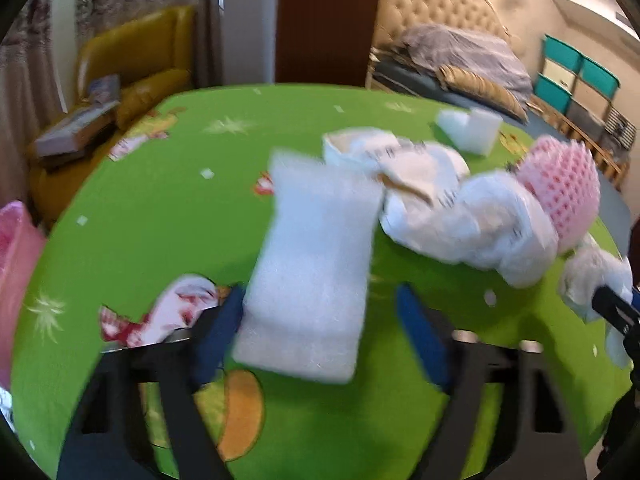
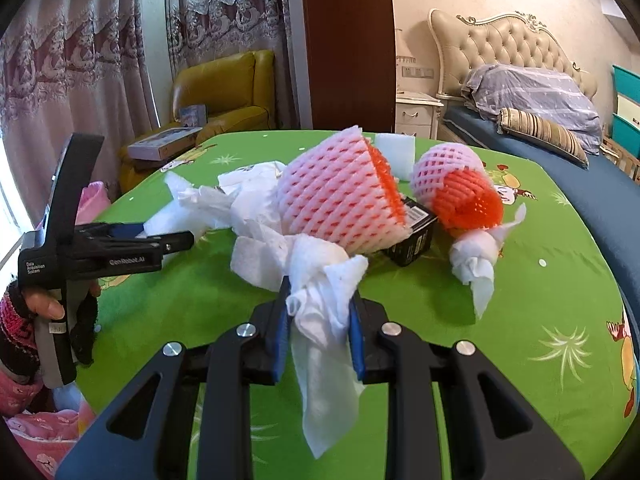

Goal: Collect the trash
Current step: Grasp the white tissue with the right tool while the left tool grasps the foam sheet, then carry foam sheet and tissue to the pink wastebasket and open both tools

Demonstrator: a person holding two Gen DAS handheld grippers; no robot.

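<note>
Trash is spread over the far half of your green desk [image 2: 520,280]: crumpled white paper [image 2: 208,204], two pink foam fruit nets, the larger [image 2: 340,192] lying against a small black box [image 2: 416,236] and the smaller [image 2: 452,184] near the far right edge, a twisted tissue [image 2: 476,256] beside it, and a white foam block [image 2: 396,152] at the far edge.

Your right gripper [image 2: 320,320] is clenched on a wad of white tissue [image 2: 320,300]; its loose tail hangs below the jaws, and the other end looks tangled with the paper under the larger net. Pull away quickly and you may drag that net and the black box along, or tear the tissue and leave a scrap behind.

Your left gripper [image 1: 320,328] has a white foam sheet [image 1: 316,272] between its blue pads. The left pad touches the sheet's edge, but the right pad stands clear of it, so the grip isn't made yet. The view is blurred, so I can't tell whether the sheet rests on the desk or is partly lifted. Foam this light will probably slide or tip out if you lift before both pads press on it.

What looks like a pink bag [image 1: 16,248] sits off the desk's left edge. If that's your bin, watch the hanging tissue tail doesn't catch on its rim.
</note>
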